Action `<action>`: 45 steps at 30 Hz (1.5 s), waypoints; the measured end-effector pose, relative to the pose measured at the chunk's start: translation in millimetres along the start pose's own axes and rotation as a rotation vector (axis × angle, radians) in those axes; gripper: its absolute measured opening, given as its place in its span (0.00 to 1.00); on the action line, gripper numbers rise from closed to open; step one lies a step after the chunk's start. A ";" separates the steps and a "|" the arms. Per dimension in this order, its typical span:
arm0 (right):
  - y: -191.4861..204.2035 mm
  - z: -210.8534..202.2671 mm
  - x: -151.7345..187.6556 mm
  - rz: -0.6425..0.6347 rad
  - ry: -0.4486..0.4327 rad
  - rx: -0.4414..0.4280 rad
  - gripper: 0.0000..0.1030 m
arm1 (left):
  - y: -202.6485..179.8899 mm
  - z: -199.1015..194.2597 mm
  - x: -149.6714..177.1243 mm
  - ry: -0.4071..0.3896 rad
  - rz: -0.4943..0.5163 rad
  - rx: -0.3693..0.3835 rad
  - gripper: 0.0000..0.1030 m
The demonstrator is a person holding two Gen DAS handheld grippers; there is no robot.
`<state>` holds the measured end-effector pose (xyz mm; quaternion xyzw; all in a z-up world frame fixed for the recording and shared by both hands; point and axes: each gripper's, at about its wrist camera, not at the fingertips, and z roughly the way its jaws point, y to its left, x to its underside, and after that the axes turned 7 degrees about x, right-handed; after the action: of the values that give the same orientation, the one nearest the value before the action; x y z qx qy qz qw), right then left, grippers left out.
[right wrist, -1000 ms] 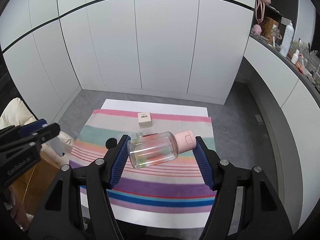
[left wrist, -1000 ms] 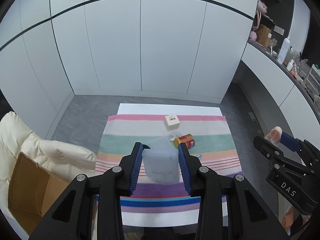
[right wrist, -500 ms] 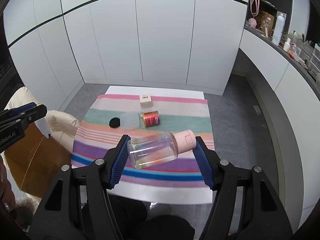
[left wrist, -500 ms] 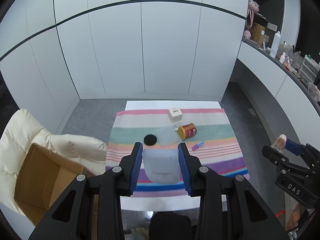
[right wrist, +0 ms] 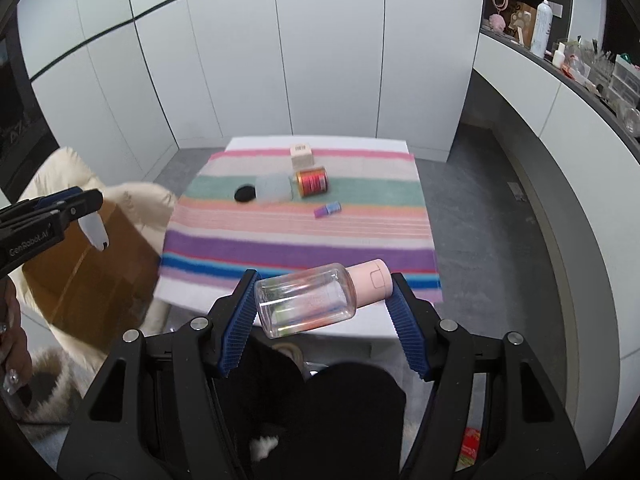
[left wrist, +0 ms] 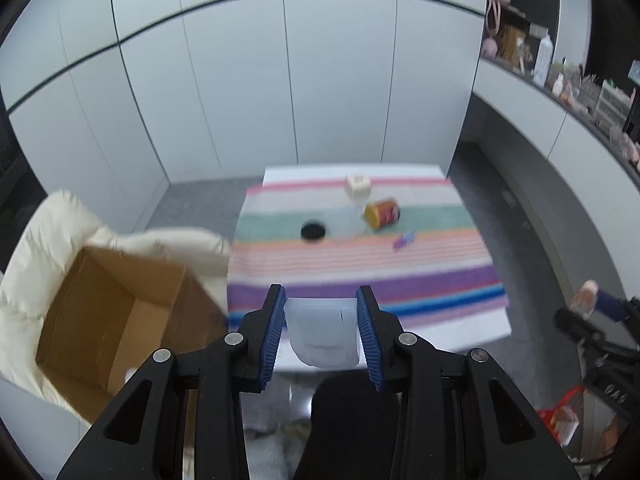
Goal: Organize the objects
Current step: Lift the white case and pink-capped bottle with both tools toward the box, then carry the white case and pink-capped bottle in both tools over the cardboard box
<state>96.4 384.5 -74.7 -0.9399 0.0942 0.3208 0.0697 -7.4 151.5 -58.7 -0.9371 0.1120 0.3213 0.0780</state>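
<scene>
My left gripper (left wrist: 321, 300) is shut on a translucent white plastic container (left wrist: 322, 332), held in the air off the near edge of the striped tablecloth (left wrist: 360, 276). My right gripper (right wrist: 323, 280) holds a clear bottle with a pink cap (right wrist: 316, 300) lying crosswise between its blue pads. In the right wrist view the left gripper (right wrist: 80, 204) hangs over the open cardboard box (right wrist: 88, 276). On the cloth lie a small beige box (right wrist: 301, 154), an orange can (right wrist: 312, 181), a black disc (right wrist: 245, 193), a clear tub (right wrist: 274, 188) and a small purple item (right wrist: 328, 210).
The open cardboard box (left wrist: 108, 312) rests on a cream padded chair (left wrist: 48, 232) left of the table. White cabinet doors stand behind the table. A cluttered counter (right wrist: 580, 68) runs along the right wall. A person's dark legs (right wrist: 328, 420) are below the grippers.
Both grippers have drawn back from the table with their loads, so the table looks farther away. The cardboard box has come further into view on the left.
</scene>
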 end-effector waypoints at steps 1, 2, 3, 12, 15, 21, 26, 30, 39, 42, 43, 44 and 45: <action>-0.6 -2.3 5.1 -0.003 0.004 0.006 0.65 | 1.4 0.5 7.3 0.016 -0.006 0.014 0.36; -1.6 -4.7 11.0 -0.004 0.009 0.011 0.65 | 2.7 0.6 16.7 0.039 -0.012 0.037 0.36; -3.0 -7.1 16.5 -0.002 0.016 0.014 0.65 | 3.3 0.5 21.4 0.049 -0.016 0.046 0.36; -1.7 -12.8 32.5 -0.018 0.036 0.025 0.65 | 2.0 -14.6 30.5 0.009 -0.006 0.037 0.36; 0.3 -14.4 31.8 -0.021 0.034 0.023 0.65 | 7.0 -14.0 31.0 0.014 -0.014 0.033 0.36; 12.6 -13.3 30.8 -0.050 0.036 0.021 0.65 | 19.2 -13.8 33.7 0.016 -0.045 0.036 0.36; 31.4 -9.3 28.5 -0.091 0.040 -0.003 0.65 | 37.6 -16.0 42.9 0.023 -0.079 0.022 0.36; 60.7 -4.5 21.9 -0.145 0.032 -0.042 0.65 | 65.2 -23.2 53.2 0.022 -0.137 -0.018 0.36; 149.6 -1.1 16.0 -0.311 0.021 -0.157 0.65 | 139.8 -51.0 84.3 -0.001 -0.295 -0.136 0.36; 182.5 -0.9 15.6 -0.372 0.018 -0.198 0.65 | 167.3 -61.7 100.3 -0.001 -0.355 -0.176 0.36; 195.2 -1.3 16.6 -0.395 0.018 -0.215 0.65 | 174.2 -65.0 104.9 -0.002 -0.372 -0.185 0.36; 205.3 -1.7 18.2 -0.414 0.018 -0.229 0.65 | 182.3 -68.9 109.7 -0.004 -0.393 -0.197 0.36; 219.0 -2.8 20.0 -0.441 0.017 -0.249 0.65 | 188.8 -72.0 113.7 -0.004 -0.410 -0.208 0.36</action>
<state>65.0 168.3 -100.3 -0.9417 -0.1528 0.2991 0.0208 73.0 -64.2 -86.9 -0.9426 -0.1146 0.3104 0.0451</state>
